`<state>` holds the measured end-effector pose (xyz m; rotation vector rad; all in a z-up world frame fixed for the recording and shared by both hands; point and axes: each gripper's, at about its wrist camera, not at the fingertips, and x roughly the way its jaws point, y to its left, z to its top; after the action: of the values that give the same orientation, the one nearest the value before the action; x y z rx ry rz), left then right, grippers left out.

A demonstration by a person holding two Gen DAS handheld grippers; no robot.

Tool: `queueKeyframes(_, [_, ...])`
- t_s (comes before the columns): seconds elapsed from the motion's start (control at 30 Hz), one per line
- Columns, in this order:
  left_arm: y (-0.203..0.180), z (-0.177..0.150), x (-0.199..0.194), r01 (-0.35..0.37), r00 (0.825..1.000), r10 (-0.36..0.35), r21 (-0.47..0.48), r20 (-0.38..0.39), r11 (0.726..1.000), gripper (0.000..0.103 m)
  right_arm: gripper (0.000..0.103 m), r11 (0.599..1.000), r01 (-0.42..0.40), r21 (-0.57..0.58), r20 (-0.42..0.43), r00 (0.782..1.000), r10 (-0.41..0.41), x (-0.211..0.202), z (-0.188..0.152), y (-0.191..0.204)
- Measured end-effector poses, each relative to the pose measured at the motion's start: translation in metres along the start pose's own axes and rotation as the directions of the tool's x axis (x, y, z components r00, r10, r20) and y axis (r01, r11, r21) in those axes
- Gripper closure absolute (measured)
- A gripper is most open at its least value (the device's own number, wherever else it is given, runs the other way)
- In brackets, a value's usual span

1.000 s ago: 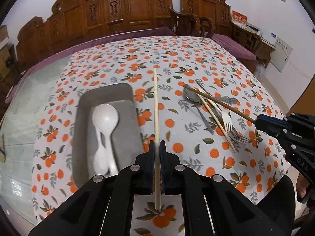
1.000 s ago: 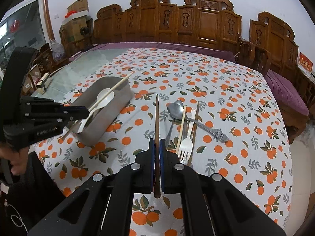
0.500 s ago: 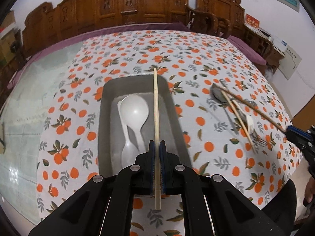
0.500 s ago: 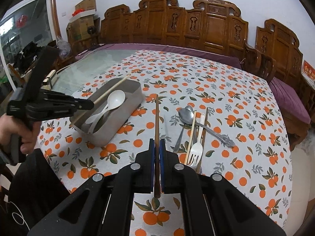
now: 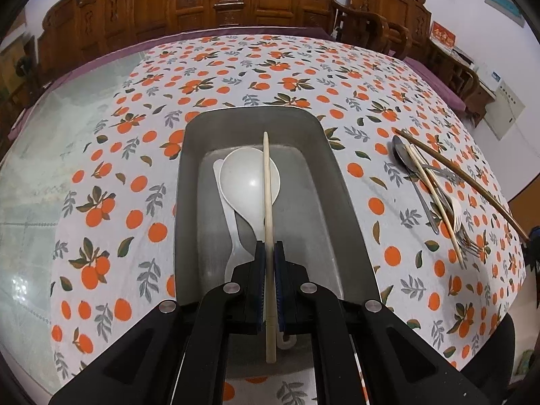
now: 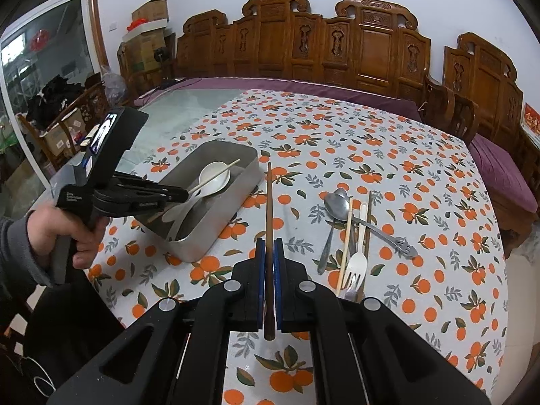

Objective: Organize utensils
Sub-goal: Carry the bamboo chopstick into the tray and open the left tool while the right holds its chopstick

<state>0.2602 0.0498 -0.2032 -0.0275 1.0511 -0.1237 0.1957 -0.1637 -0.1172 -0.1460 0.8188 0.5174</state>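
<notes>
My left gripper (image 5: 269,253) is shut on a light wooden chopstick (image 5: 267,185) and holds it over the grey metal tray (image 5: 189,182), which holds white plastic spoons (image 5: 243,175). In the right wrist view the left gripper (image 6: 184,195) reaches over the tray (image 6: 243,182). My right gripper (image 6: 269,253) is shut on a dark brown chopstick (image 6: 268,209) above the tablecloth, right of the tray. A pile of utensils (image 6: 351,233) lies on the cloth: metal spoon, white fork, chopsticks, metal forks. The pile also shows in the left wrist view (image 5: 435,185).
The orange-print tablecloth (image 6: 388,155) covers a glass-topped table (image 5: 37,155). Carved wooden chairs (image 6: 337,40) line the far side. The table's near edge lies just under both grippers.
My left gripper has moved left from the cloth to over the tray and lower into it, chopstick still held. The right gripper has pulled back slightly with its dark chopstick.
</notes>
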Motion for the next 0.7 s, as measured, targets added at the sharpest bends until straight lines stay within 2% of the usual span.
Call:
queueKeyframes(0.1, [0.002,0.001,-0.001,-0.011,1.0,0.011,0.005,0.004,1.0,0.094,0.097,1.0,-0.004,-0.001,-0.003,1.0,0.004,0.004,0.006,0.007])
queueKeyframes(0.17, [0.008,0.0,-0.008,-0.009,1.0,0.009,-0.011,0.009,1.0,0.077,0.097,1.0,-0.01,-0.007,-0.004,1.0,0.01,0.007,0.01,0.015])
queueKeyframes(0.33, [0.019,-0.004,-0.042,-0.013,0.998,0.013,0.007,0.06,1.0,0.067,0.097,0.999,-0.027,-0.02,0.001,1.0,0.027,0.016,0.021,0.034])
queueKeyframes(0.43, [0.031,-0.007,-0.065,-0.022,0.995,0.021,0.01,0.093,1.0,0.066,0.097,0.999,-0.04,-0.026,0.002,0.999,0.04,0.024,0.026,0.048])
queueKeyframes(0.53, [0.046,-0.011,-0.087,-0.018,0.992,0.019,-0.006,0.128,1.0,0.047,0.097,0.998,-0.042,-0.037,-0.002,0.999,0.042,0.033,0.031,0.06])
queueKeyframes(0.7, [0.061,-0.018,-0.11,-0.038,0.986,0.04,-0.012,0.164,0.999,0.041,0.097,0.998,-0.05,-0.04,-0.018,0.999,0.049,0.049,0.038,0.078])
